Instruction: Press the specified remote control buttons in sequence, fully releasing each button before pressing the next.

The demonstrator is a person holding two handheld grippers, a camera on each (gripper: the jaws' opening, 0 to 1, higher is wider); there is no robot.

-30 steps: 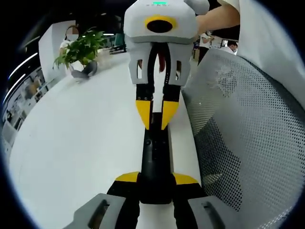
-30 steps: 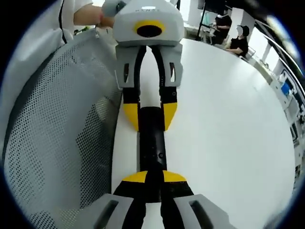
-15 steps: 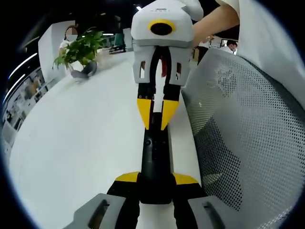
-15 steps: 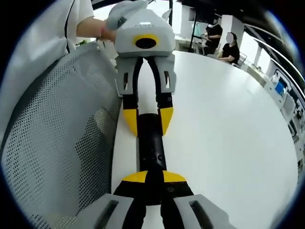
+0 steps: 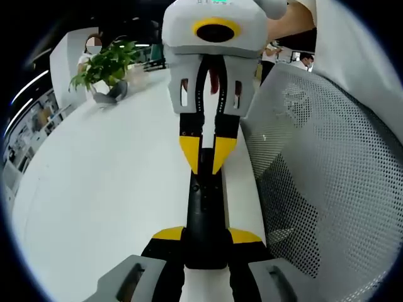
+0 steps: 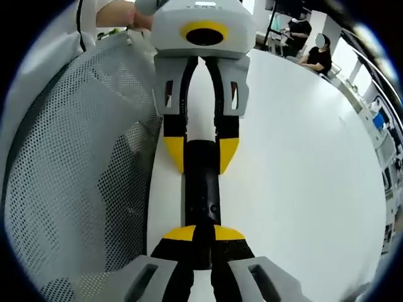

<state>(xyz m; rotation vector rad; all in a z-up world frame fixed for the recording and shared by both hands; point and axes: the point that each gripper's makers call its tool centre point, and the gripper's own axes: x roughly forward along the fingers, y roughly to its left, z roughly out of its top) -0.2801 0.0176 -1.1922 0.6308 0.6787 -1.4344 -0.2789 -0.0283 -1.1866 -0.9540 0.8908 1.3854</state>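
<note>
In the left gripper view, the left gripper (image 5: pixel 205 238) is clamped on the near end of the black remote (image 5: pixel 204 207), which lies along the edge of the white table (image 5: pixel 107 189). The right gripper (image 5: pixel 208 151) comes in from above with its yellow tips drawn together over the far end. In the right gripper view the right gripper (image 6: pixel 198 238) has its jaws nearly together over the remote (image 6: pixel 201 189), and the left gripper (image 6: pixel 201 151) grips the far end beside a mesh chair (image 6: pixel 82 163).
</note>
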